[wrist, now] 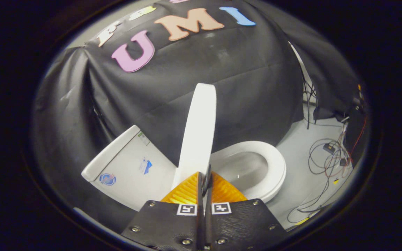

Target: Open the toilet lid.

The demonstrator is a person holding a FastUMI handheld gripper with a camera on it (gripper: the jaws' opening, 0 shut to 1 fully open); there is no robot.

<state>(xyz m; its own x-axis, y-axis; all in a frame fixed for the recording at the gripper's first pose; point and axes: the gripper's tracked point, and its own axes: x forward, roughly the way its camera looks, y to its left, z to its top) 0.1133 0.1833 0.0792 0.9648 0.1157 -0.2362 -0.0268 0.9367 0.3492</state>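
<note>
The white toilet lid (pixel 199 129) stands raised and nearly upright, seen edge-on just ahead of the fingertips. To its right the white seat ring (pixel 276 170) and the bowl lie uncovered. The white tank (pixel 127 164), with stickers on it, is to the left of the lid. My gripper (pixel 204 176) is low in front of the lid's lower end, its two orange fingers (pixel 187 191) pressed together with only a thin dark slit between them. The fingertips meet at the lid's bottom edge; I see nothing held between them.
Black cloth walls close in behind and to the left of the toilet. On the pale floor (pixel 298 181) to the right of the bowl lies a tangle of cables (pixel 326 160) with small devices.
</note>
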